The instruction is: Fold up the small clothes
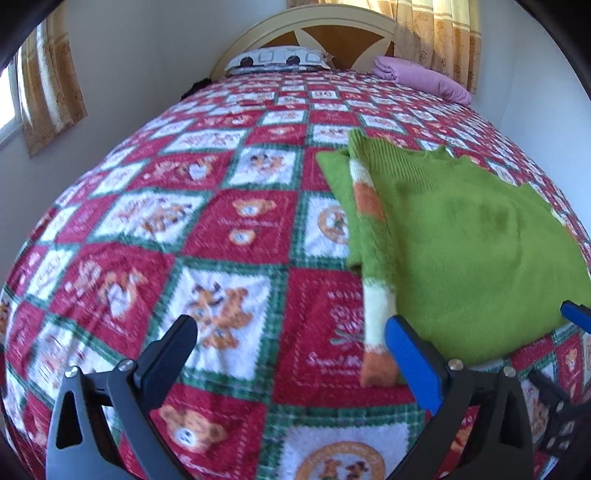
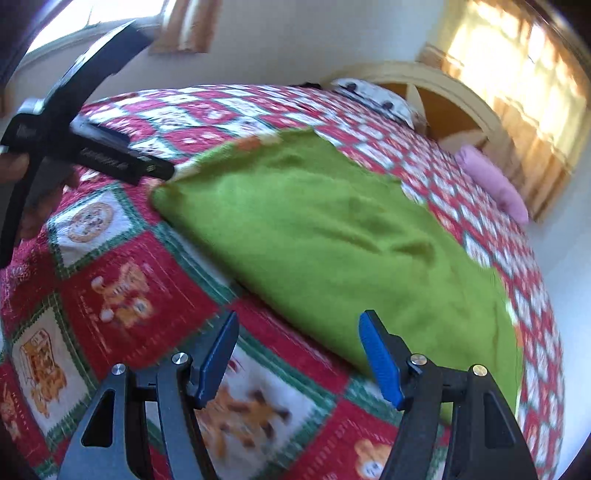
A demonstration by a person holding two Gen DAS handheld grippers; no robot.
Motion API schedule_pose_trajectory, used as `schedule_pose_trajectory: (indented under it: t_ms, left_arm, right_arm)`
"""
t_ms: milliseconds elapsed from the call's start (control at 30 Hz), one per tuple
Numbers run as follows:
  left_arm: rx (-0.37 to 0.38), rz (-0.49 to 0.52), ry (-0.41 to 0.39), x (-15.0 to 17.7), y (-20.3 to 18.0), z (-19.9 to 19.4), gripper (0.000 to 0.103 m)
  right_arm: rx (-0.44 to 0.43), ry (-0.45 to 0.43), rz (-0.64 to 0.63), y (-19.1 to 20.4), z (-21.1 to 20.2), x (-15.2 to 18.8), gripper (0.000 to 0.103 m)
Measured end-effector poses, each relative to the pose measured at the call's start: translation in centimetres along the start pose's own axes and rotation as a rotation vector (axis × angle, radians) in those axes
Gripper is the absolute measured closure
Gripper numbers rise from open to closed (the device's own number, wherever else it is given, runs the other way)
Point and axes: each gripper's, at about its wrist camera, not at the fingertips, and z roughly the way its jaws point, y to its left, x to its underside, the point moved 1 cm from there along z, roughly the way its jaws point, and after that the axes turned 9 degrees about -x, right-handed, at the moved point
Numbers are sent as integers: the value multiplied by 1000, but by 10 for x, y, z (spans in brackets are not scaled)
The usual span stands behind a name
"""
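Observation:
A green fuzzy sweater [image 1: 465, 243] with white and orange stripes on one sleeve lies partly folded on the patchwork bedspread [image 1: 207, 229]. My left gripper [image 1: 291, 336] is open and empty, just above the spread at the sweater's near left corner. Its right finger touches or sits beside the striped sleeve edge. In the right wrist view the sweater [image 2: 332, 240] fills the middle. My right gripper [image 2: 299, 332] is open and empty at its near edge. The left gripper's body [image 2: 74, 140] shows at upper left, by the sweater's far corner.
A patterned pillow [image 1: 277, 59] and a folded purple cloth [image 1: 421, 75] lie at the head of the bed by the headboard [image 1: 314, 29]. Curtained windows stand at left [image 1: 48, 92] and behind the headboard. Walls close in on both sides.

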Motion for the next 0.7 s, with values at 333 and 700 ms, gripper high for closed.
schedule_pose_trajectory:
  t_ms: [333, 700]
  left_arm:
    - [94, -86, -32, -32, 19, 13, 0]
    - [212, -107, 27, -69, 1, 50, 12]
  right_arm:
    - [22, -63, -149, 50, 20, -34, 35]
    - [70, -104, -238, 83, 51, -66, 35]
